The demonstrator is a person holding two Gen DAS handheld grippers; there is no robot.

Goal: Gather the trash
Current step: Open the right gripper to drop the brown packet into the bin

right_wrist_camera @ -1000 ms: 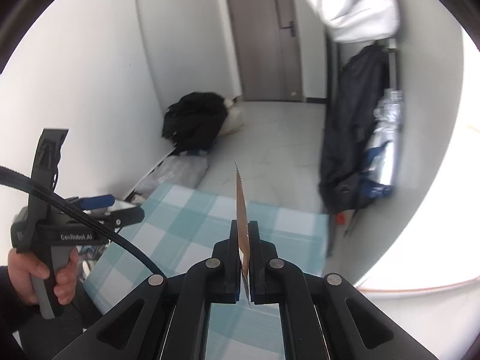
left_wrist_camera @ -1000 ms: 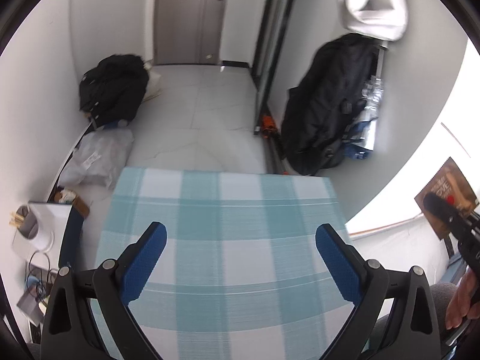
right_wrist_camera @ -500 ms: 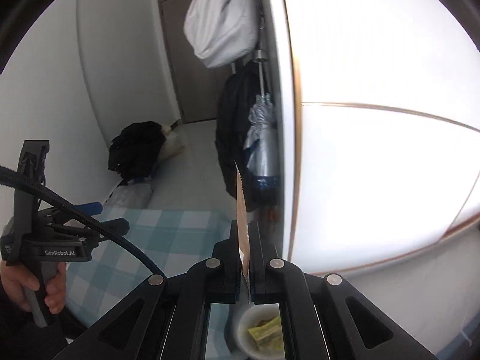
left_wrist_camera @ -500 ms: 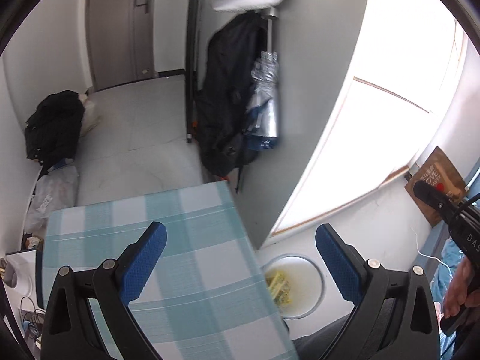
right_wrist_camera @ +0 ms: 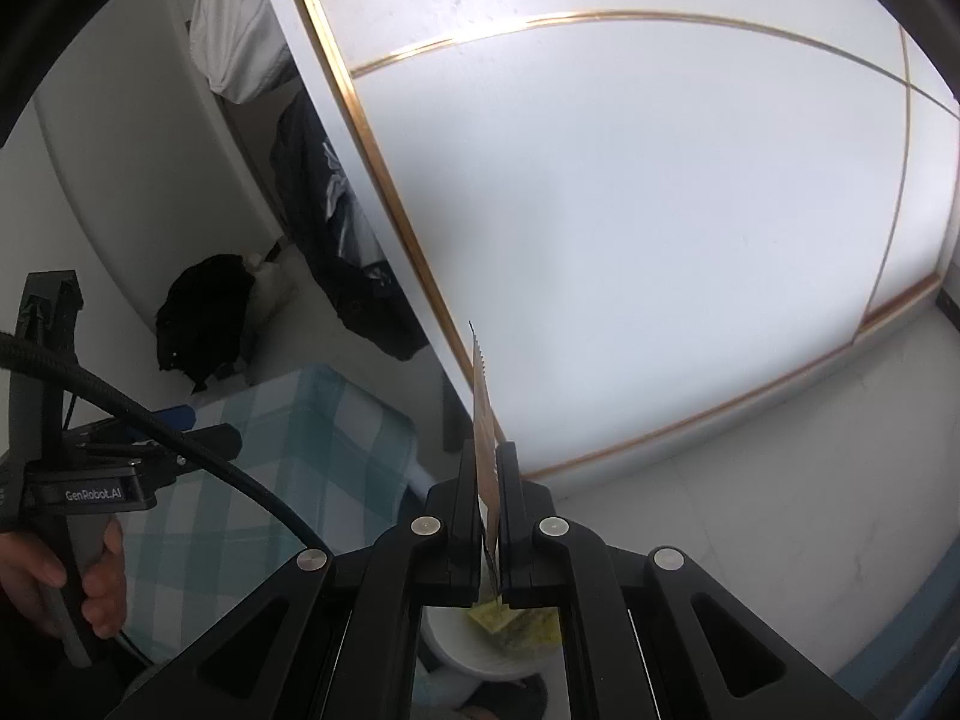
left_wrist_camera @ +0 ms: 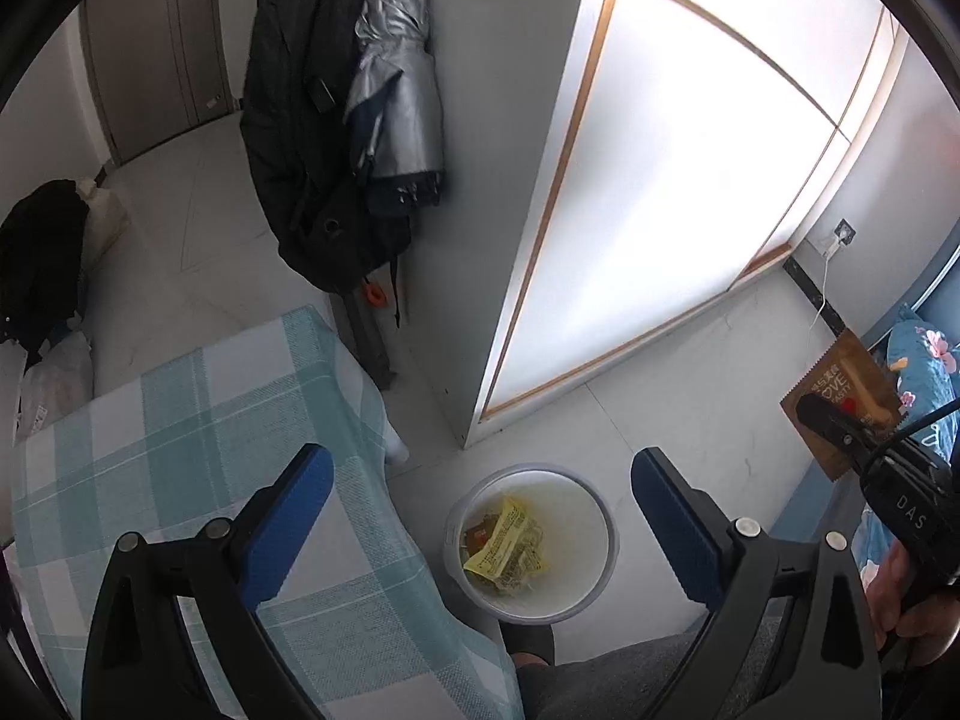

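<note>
My right gripper (right_wrist_camera: 489, 462) is shut on a flat brown snack wrapper (right_wrist_camera: 483, 414), seen edge-on between the jaws. The same wrapper (left_wrist_camera: 840, 402) shows face-on at the right of the left wrist view, held in the air to the right of and higher than the bin. A white round trash bin (left_wrist_camera: 594, 564) stands on the floor beside the table, with yellow wrappers (left_wrist_camera: 507, 546) inside; its rim also shows below the right gripper (right_wrist_camera: 456, 654). My left gripper (left_wrist_camera: 480, 510) is open and empty, above the table edge and the bin.
A table with a teal checked cloth (left_wrist_camera: 180, 420) lies to the left of the bin. A white sliding door (left_wrist_camera: 672, 168) with gold trim stands behind. A black bag and silver umbrella (left_wrist_camera: 390, 102) hang by the wall. Dark bags (left_wrist_camera: 36, 252) lie on the floor.
Both grippers have swung right, off the table toward the bin, which has come into full view. The right gripper still holds the wrapper. The left gripper has stayed open.
</note>
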